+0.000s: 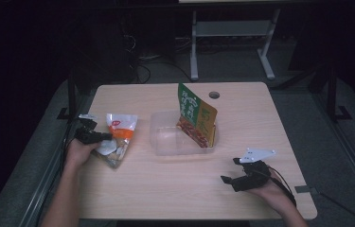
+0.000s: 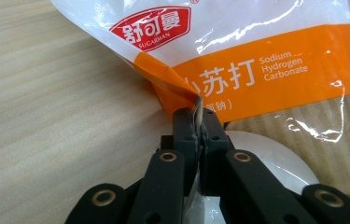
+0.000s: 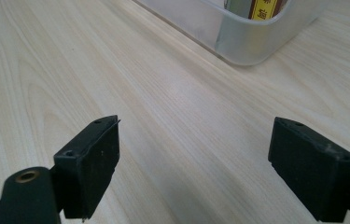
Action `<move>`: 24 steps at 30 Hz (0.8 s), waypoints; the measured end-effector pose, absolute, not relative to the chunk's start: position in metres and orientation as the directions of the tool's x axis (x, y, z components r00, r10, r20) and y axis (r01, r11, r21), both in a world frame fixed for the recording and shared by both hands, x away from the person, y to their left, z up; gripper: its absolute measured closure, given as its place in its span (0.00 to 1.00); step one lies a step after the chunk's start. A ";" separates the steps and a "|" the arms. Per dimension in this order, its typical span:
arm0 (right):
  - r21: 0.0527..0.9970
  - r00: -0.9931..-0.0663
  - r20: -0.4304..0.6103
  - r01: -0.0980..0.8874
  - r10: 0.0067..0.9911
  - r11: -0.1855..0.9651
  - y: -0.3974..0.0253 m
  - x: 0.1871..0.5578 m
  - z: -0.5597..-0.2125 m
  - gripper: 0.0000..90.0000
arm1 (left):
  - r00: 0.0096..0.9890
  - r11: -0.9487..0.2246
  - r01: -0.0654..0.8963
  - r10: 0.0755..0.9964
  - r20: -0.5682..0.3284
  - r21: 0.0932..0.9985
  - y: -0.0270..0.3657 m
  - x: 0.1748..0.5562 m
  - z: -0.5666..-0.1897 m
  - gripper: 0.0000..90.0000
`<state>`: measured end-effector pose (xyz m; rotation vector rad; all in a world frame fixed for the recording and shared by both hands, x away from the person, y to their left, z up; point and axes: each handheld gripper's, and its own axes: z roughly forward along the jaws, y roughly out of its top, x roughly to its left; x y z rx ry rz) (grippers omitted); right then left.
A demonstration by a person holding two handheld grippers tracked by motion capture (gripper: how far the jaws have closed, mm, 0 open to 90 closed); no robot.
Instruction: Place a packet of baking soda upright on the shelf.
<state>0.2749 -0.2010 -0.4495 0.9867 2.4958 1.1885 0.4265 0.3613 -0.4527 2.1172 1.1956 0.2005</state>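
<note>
High view first: the left gripper is clenched on the edge of the baking soda bag — its jaws pinch a fold of the orange film, the bag lying on the table just ahead of it. Beyond the bag sits a clear plastic tub with a green snack packet leaning upright inside. Well apart, the right gripper rests released — jaws spread wide over bare wood, the tub ahead of it.
</note>
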 end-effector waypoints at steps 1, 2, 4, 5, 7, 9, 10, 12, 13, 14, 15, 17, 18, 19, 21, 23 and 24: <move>0.750 -0.755 0.098 0.484 0.649 0.450 -0.201 0.275 -0.450 0.18 | 0.564 -0.333 0.694 0.802 -0.195 0.638 0.361 0.425 -0.451 0.99; 0.750 -0.755 0.098 0.484 0.649 0.450 -0.201 0.275 -0.450 0.18 | 0.573 -0.340 0.688 0.797 -0.192 0.641 0.362 0.425 -0.449 0.99; 0.746 -0.755 0.094 0.485 0.649 0.457 -0.202 0.276 -0.450 0.18 | 0.578 -0.328 0.680 0.790 -0.204 0.656 0.362 0.422 -0.445 0.99; 0.746 -0.755 0.094 0.485 0.649 0.457 -0.202 0.276 -0.450 0.18 | 0.577 -0.316 0.679 0.787 -0.216 0.663 0.362 0.420 -0.442 0.99; 0.749 -0.758 0.094 0.481 0.646 0.455 -0.203 0.276 -0.450 0.18 | 0.592 -0.316 0.656 0.779 -0.208 0.686 0.361 0.413 -0.433 0.99; 0.750 -0.758 0.093 0.480 0.645 0.456 -0.203 0.276 -0.450 0.18 | 0.594 -0.309 0.650 0.777 -0.210 0.694 0.361 0.410 -0.431 0.99; 0.749 -0.758 0.096 0.482 0.645 0.455 -0.202 0.276 -0.450 0.18 | 0.601 -0.295 0.640 0.768 -0.222 0.709 0.361 0.406 -0.426 0.99; 0.749 -0.758 0.098 0.483 0.645 0.454 -0.201 0.275 -0.450 0.18 | 0.613 -0.289 0.627 0.756 -0.228 0.723 0.362 0.402 -0.421 1.00; 0.749 -0.758 0.098 0.483 0.645 0.454 -0.201 0.275 -0.450 0.18 | 0.613 -0.289 0.627 0.756 -0.228 0.723 0.362 0.402 -0.421 1.00; 0.750 -0.761 0.096 0.479 0.642 0.455 -0.201 0.275 -0.450 0.18 | 0.619 -0.287 0.620 0.750 -0.231 0.731 0.362 0.400 -0.418 1.00; 0.751 -0.763 0.097 0.477 0.639 0.456 -0.201 0.275 -0.450 0.18 | 0.627 -0.285 0.613 0.743 -0.234 0.737 0.362 0.397 -0.415 1.00; 0.750 -0.766 0.098 0.477 0.636 0.459 -0.200 0.275 -0.450 0.18 | 0.639 -0.270 0.595 0.730 -0.242 0.757 0.362 0.392 -0.408 1.00; 0.742 -0.767 0.108 0.485 0.632 0.462 -0.199 0.275 -0.449 0.18 | 0.654 -0.255 0.574 0.715 -0.248 0.778 0.361 0.387 -0.401 1.00; 0.742 -0.768 0.113 0.487 0.630 0.460 -0.199 0.276 -0.447 0.19 | 0.654 -0.255 0.574 0.715 -0.248 0.778 0.361 0.387 -0.401 1.00; 0.761 -0.781 0.148 0.482 0.607 0.434 -0.198 0.276 -0.444 0.18 | 0.667 -0.251 0.555 0.704 -0.244 0.793 0.360 0.382 -0.394 1.00; 0.763 -0.787 0.154 0.478 0.597 0.434 -0.195 0.276 -0.442 0.16 | 0.684 -0.256 0.527 0.694 -0.225 0.811 0.357 0.375 -0.384 1.00; 0.763 -0.787 0.154 0.478 0.597 0.434 -0.195 0.276 -0.442 0.16 | 0.684 -0.256 0.527 0.694 -0.225 0.811 0.357 0.375 -0.384 1.00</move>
